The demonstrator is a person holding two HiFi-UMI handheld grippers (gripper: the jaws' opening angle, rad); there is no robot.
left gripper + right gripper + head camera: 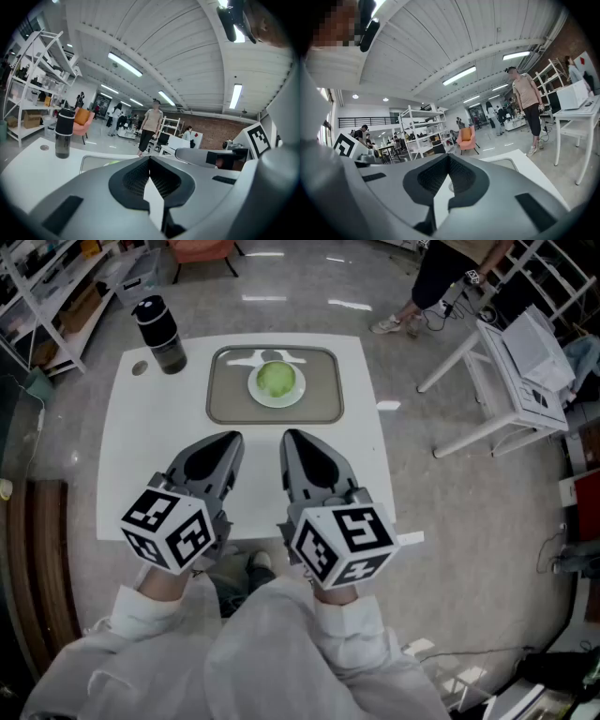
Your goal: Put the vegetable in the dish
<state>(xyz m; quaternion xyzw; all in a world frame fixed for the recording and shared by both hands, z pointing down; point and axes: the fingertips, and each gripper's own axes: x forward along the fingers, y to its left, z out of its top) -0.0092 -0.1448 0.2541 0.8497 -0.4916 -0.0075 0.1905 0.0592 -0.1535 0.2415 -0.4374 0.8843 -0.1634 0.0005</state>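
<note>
Claws first: your left claw (228, 440) and right claw (292, 437) are both closed on nothing, side by side over the worktop's (141, 474) near half. On the tray (230, 404), the dish (255, 393) holds the vegetable (277, 380), so the job looks done; just keep clear. You've open worktop all round, and the bottle (161, 334) stands well off at the far-left corner.

Head view looks steeply down at the table (141, 446); 2 gripper views skim across it.

Right gripper (449, 158) fingers (430, 180) closed together, empty, over the white table (529, 164), orange chair (467, 136) beyond
</note>
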